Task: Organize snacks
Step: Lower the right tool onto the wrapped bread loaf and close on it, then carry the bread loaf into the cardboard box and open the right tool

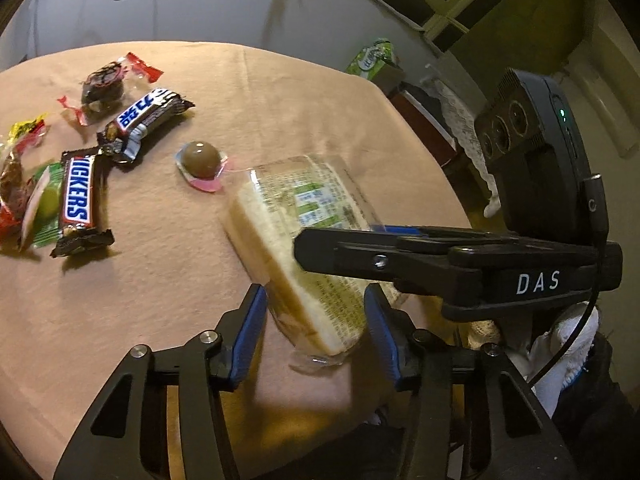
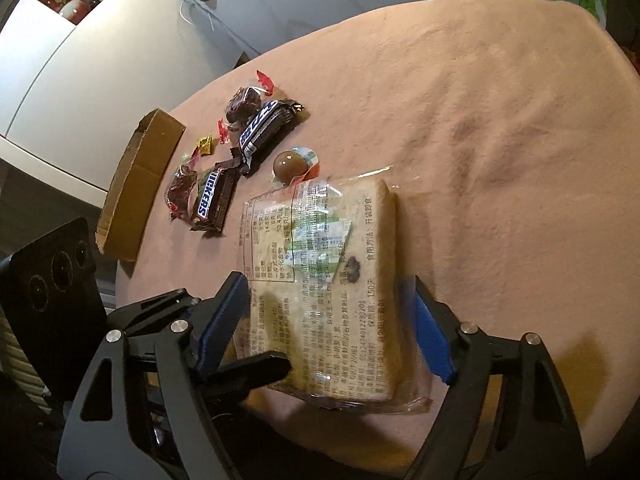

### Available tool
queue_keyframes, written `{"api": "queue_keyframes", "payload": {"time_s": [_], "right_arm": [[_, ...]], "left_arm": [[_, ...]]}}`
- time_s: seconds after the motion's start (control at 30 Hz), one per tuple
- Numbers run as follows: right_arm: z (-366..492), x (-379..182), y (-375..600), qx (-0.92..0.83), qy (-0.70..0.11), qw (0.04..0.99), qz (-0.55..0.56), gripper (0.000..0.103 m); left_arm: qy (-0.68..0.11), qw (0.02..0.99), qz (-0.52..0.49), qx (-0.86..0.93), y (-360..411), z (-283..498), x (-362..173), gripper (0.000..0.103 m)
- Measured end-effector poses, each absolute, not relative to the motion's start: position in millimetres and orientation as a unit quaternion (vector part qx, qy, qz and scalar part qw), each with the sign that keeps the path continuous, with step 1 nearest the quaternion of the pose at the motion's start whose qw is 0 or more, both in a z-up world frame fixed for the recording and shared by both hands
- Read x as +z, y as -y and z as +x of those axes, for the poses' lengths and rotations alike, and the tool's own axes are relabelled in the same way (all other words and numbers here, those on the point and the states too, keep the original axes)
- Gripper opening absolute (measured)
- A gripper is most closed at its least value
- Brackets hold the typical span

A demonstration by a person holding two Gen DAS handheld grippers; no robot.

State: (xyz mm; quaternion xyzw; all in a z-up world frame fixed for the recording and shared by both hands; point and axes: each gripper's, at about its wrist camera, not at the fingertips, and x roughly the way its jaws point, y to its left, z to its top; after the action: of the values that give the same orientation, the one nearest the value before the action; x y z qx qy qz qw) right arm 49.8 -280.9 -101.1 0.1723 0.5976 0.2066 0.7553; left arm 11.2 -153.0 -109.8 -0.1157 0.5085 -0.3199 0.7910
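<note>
A clear-wrapped bread package [image 1: 304, 216] [image 2: 332, 264] with a printed label lies on the pink tablecloth [image 2: 500, 128]. My left gripper [image 1: 314, 296] straddles its near end, and both blue pads look pressed against it. My right gripper [image 2: 328, 284] straddles the package's width with a small gap at the right pad, so it is open. One right-gripper finger [image 1: 360, 258] crosses above the package, and a left-gripper finger [image 2: 256, 368] overlaps its near left corner. Beyond it lie two Snickers bars [image 1: 78, 200] [image 1: 144, 120] and a chocolate ball [image 1: 200, 160] [image 2: 290, 166].
A shallow cardboard tray [image 2: 136, 184] sits at the table's left edge. Dark candies in red-trimmed wrappers [image 1: 102, 86] [image 2: 182, 190] and a green sweet [image 1: 44, 200] lie among the bars. A white-gloved hand [image 1: 576, 344] holds the right gripper. Pink cloth [image 2: 500, 128] stretches bare to the right.
</note>
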Motion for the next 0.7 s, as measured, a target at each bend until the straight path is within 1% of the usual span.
{"api": "queue_keyframes", "payload": {"time_s": [0.27, 0.5, 0.7], "right_arm": [[51, -94, 268, 0.196, -0.601, 0.757, 0.164, 0.071], [57, -74, 232, 0.213, -0.592, 0.764, 0.143, 0.07], [73, -56, 185, 0.248, -0.576, 0.769, 0.123, 0.07]], "left_arm": [[-0.497, 0.799, -0.116, -0.319, 139, 9, -108, 0.049], [-0.461, 0.827, -0.122, -0.297, 103, 2, -87, 0.049], [-0.43, 0.854, -0.133, -0.263, 56, 1, -66, 0.049]]}}
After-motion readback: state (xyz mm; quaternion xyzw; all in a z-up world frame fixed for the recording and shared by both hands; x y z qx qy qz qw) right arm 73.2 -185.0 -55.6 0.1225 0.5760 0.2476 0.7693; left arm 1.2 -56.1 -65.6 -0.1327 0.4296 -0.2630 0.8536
